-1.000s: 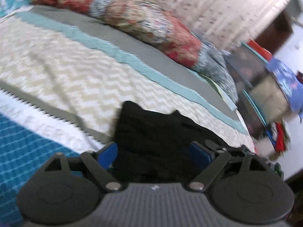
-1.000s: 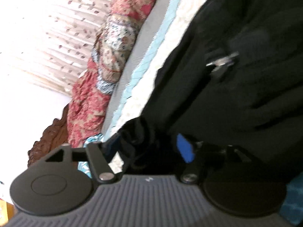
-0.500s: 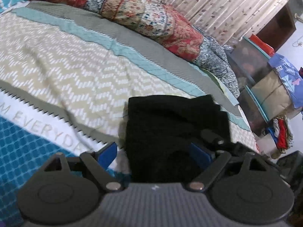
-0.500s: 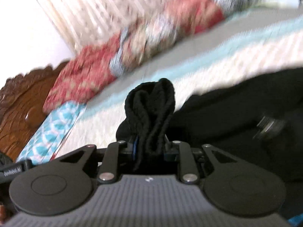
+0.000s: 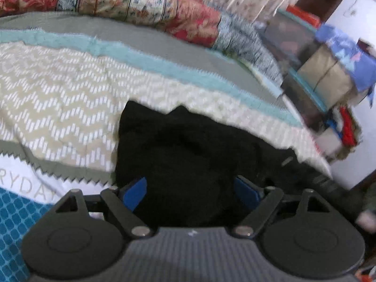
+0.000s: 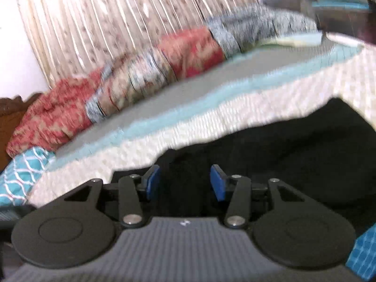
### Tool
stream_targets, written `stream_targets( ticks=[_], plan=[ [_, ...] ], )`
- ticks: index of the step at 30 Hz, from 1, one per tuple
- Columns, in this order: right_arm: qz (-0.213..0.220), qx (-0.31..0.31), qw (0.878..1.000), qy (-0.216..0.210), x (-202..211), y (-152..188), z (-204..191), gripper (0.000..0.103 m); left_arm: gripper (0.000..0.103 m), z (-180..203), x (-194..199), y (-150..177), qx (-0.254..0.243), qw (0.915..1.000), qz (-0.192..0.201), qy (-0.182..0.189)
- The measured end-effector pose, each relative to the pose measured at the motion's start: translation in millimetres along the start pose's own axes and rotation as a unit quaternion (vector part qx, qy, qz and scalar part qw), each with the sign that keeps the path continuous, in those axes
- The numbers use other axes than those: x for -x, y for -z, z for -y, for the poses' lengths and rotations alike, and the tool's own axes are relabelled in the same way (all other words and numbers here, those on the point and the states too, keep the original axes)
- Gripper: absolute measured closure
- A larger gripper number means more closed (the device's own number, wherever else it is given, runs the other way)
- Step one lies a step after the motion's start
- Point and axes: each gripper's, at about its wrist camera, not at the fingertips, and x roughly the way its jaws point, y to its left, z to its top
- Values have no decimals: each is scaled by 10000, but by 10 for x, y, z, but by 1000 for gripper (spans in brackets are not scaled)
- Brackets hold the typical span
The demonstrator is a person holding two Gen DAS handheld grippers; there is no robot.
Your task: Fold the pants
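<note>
On the bed, black pants (image 5: 188, 155) between both spread grippers, left gripper (image 5: 191, 191), right gripper (image 6: 185, 183), headboard (image 6: 9, 112) only right view.

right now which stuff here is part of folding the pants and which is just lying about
Part of the job:
black pants, lying on the bed
left gripper, open
right gripper, open
bedspread, the surface they lie on

Just lying about:
patchwork quilt roll
curtain
storage boxes
teal patterned pillow
</note>
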Motion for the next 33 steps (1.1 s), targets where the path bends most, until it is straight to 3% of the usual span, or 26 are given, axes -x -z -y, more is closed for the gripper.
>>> stream_targets(
  ticks=[2,5,8,11,15,18,20,26,30,33],
  plan=[
    [61,54,9999,-148,6,12,23,67,24,-36,-105,78,-90,9990,-311,-309],
    [-196,206,9990,-348,-180,39,-68,73,24,-126,-282,230,-311,9930,-807,-798],
    [-1093,142,9938,117,-560,192,17,75,23,-51,-274,299,-638,9913,-702,-912],
    [-1044,-4,9945,23,-600,234,176,75,21,0,-294,298,-706,9894,-740,-1028],
    [-1075,173,9940,45,-542,218,142,73,20,2,-236,286,-641,9899,-757,-1017],
    [-979,-54,9951,-116,-398,170,198,65,19,1,-141,250,-512,9916,-732,-934],
    [-754,-167,9968,-217,-270,145,166,59,19,-21,-7,229,-468,9936,-616,-828],
    [-323,-173,9989,-309,61,110,231,57,17,25,385,75,-360,9973,-44,-634],
    [-327,-249,9984,-394,78,147,222,60,17,96,354,-61,-46,9994,161,-310],
    [-403,-235,9979,-445,46,148,201,72,24,181,160,-109,5,9999,50,-146]
  ],
)
